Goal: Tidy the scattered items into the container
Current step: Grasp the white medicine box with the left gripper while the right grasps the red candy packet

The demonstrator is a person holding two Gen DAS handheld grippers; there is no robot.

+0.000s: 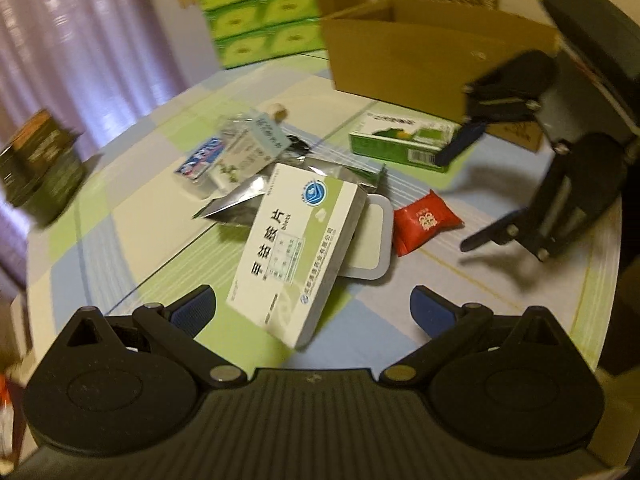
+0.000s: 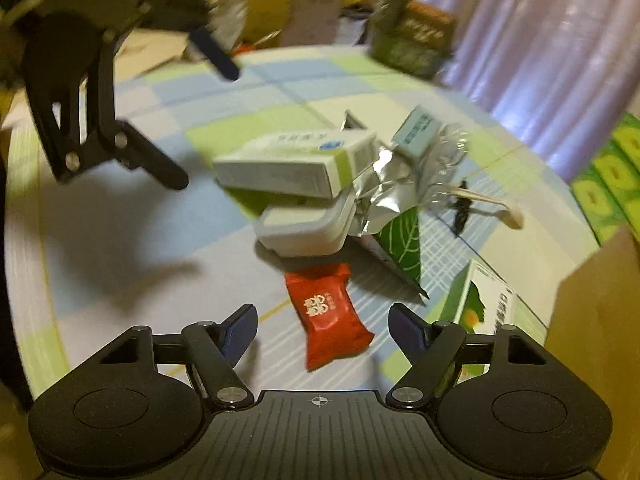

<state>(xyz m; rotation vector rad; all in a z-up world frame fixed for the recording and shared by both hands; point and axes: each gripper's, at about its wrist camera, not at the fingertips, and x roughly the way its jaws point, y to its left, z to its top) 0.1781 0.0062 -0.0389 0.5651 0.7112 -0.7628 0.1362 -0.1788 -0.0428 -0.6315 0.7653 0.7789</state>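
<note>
Hovering wide open over clutter: left claw, right claw.
Lying below right claw on checked surface: red crinkly candy packet, light, soft, slippery; pinching across middle seeming safest; brown cardboard box waiting nearby.

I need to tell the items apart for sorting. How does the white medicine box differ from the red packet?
The white medicine box is a rigid, flat carton with green trim; the red packet is a soft, crimped wrapper. The box is clearly larger. The box leans tilted on a white case; the packet lies flat on the tablecloth. Both are still outside the cardboard box, neither held by any tongs.
</note>
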